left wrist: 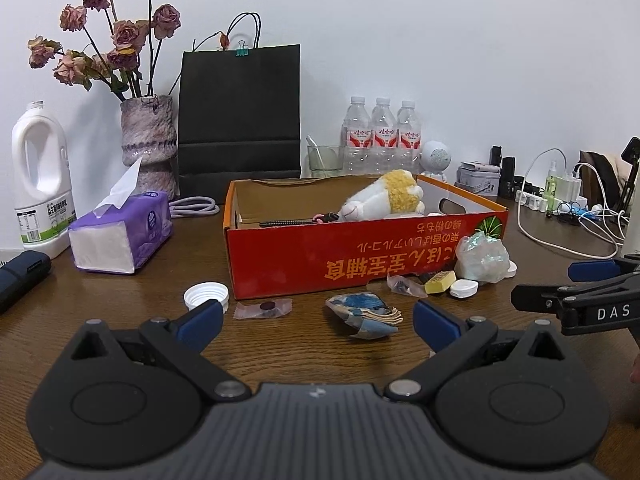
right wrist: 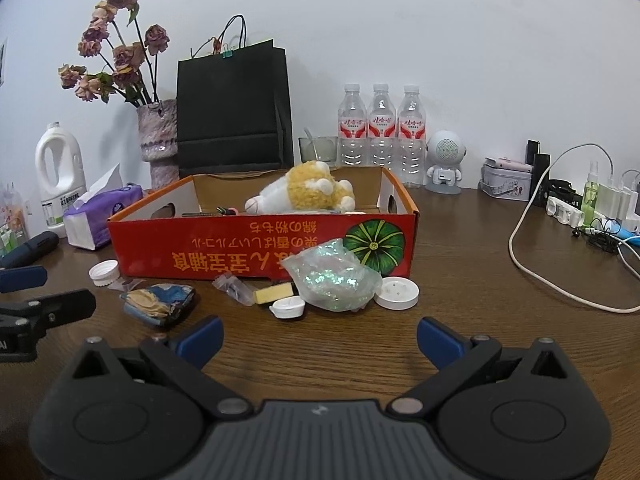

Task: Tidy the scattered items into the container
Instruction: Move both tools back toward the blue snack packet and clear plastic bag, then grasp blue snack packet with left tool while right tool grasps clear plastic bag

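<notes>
A red cardboard box stands on the wooden table with a plush toy inside. In front of it lie a white bottle cap, a small clear packet, a blue crumpled packet, a yellow block, a shiny plastic bag, a small white lid and a round white lid. My left gripper is open and empty just before the blue packet. My right gripper is open and empty before the bag.
A tissue pack, white jug, vase of dried roses, black paper bag and three water bottles stand behind the box. Cables and chargers lie at the right.
</notes>
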`<state>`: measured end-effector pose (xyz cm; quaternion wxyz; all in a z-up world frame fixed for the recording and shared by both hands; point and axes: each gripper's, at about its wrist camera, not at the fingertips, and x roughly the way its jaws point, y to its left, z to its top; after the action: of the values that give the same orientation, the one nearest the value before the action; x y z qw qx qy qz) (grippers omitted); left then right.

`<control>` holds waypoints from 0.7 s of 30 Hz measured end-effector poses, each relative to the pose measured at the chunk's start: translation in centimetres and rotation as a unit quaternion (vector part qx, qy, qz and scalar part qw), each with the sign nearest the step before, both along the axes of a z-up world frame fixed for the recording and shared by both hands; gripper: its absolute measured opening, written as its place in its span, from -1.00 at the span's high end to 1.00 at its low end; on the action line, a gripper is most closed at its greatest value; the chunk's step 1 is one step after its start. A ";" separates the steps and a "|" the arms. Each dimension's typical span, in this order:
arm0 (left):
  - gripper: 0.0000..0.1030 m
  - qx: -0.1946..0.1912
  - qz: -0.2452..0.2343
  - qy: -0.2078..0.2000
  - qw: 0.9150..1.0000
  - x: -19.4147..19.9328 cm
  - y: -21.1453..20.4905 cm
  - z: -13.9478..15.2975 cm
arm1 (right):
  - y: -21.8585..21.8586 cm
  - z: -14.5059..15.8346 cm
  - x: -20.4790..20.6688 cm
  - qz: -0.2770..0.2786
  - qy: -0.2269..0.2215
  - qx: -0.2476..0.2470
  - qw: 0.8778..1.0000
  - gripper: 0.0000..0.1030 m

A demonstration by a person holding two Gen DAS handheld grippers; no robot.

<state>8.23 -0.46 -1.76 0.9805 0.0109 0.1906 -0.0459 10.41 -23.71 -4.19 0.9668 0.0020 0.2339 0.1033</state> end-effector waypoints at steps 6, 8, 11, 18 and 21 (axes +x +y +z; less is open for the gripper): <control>-1.00 -0.001 0.001 0.006 1.000 0.2 0.0 0.0 | 0.0 0.0 0.0 -0.001 0.001 0.000 1.000 -1.00; -1.00 0.002 0.003 0.008 1.000 0.3 -0.1 -0.1 | 0.0 -0.1 0.1 -0.002 0.002 0.001 1.000 -1.00; -1.00 0.011 0.002 0.021 1.000 0.7 -0.4 -0.2 | 0.0 -0.2 0.4 0.001 0.009 0.002 1.000 -1.00; -1.00 0.015 -0.025 0.052 0.998 3.0 -2.3 -0.2 | -0.6 1.2 2.8 0.002 0.001 0.000 1.000 -1.00; -1.00 0.002 -0.024 0.069 0.997 4.8 -2.8 -0.1 | -0.9 1.4 4.9 0.002 0.017 -0.003 1.000 -1.00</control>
<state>13.01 -3.26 -1.88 0.9635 0.0146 0.2579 -0.0699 15.29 -24.58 -2.77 0.9625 -0.0001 0.2503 0.1045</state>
